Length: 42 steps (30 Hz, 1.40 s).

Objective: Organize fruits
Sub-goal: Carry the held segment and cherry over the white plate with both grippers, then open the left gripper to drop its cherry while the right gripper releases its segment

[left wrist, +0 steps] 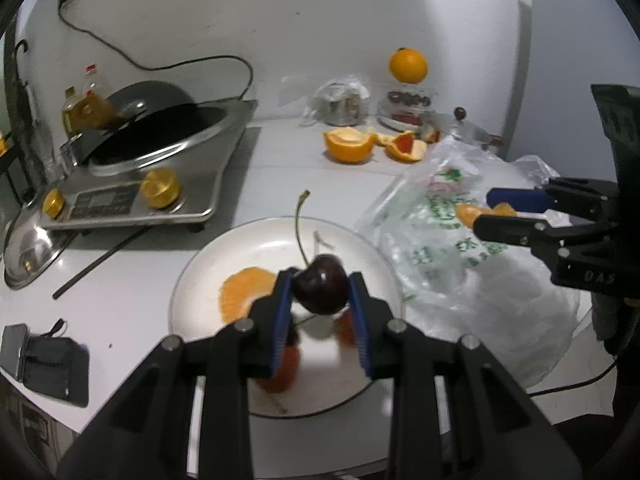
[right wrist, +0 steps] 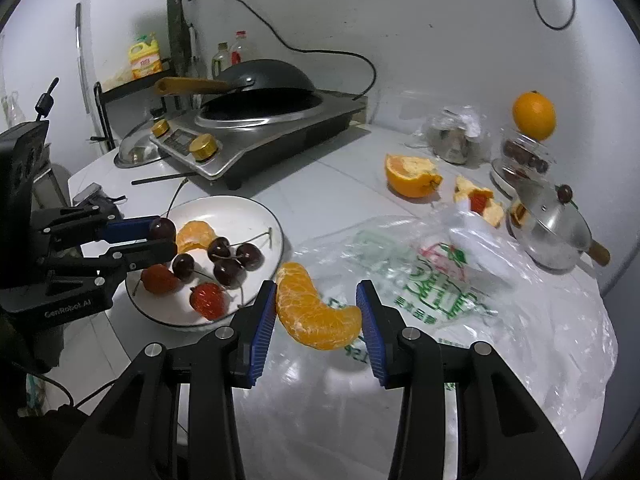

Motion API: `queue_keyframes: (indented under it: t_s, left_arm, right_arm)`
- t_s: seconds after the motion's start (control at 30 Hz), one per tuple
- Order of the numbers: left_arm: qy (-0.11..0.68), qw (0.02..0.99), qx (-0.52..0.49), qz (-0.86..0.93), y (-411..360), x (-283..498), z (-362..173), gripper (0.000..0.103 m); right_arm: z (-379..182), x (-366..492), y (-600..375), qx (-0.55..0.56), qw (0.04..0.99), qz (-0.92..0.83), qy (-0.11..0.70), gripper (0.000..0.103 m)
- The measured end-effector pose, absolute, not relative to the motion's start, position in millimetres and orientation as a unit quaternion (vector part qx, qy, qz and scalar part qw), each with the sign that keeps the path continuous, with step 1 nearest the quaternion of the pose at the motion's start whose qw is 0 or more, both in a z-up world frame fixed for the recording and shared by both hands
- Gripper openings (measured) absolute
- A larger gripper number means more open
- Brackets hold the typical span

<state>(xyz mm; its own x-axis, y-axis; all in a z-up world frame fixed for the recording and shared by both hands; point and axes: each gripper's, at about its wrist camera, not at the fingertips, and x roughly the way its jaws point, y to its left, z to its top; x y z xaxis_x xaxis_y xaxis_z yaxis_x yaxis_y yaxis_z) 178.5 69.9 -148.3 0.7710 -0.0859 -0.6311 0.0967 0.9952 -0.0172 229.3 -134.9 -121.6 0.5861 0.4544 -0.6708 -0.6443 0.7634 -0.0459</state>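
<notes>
place: home kitchen | showing: black wok (right wrist: pixel 264 76) sitting on a steel induction cooker with gold knobs (right wrist: pixel 256 136) | white counter (right wrist: pixel 320 184) carrying a small lidded steel pot (right wrist: pixel 548 232) | oil bottles (left wrist: pixel 86 108) standing against the wall

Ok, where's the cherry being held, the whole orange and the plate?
cherry (left wrist: pixel 320 284), left wrist view, middle of its skin
whole orange (right wrist: pixel 534 116), right wrist view, its front
plate (right wrist: pixel 276 228), right wrist view, right rim

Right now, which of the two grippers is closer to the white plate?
Left. The left gripper holds a cherry right over the white plate; the right gripper holds an orange piece beside it, over the plastic bag.
</notes>
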Motion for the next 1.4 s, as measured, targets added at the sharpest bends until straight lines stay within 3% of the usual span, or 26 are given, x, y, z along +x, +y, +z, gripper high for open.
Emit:
queue_keyframes:
  t_s: [1.4]
  left_arm:
    - [0.352,0.935,-0.037,-0.019,154.7,201.9,-182.5,0.029]
  right_arm:
    - [-141.2,259.8,-21.7,-0.193,0.843,0.362,0.349,0.043]
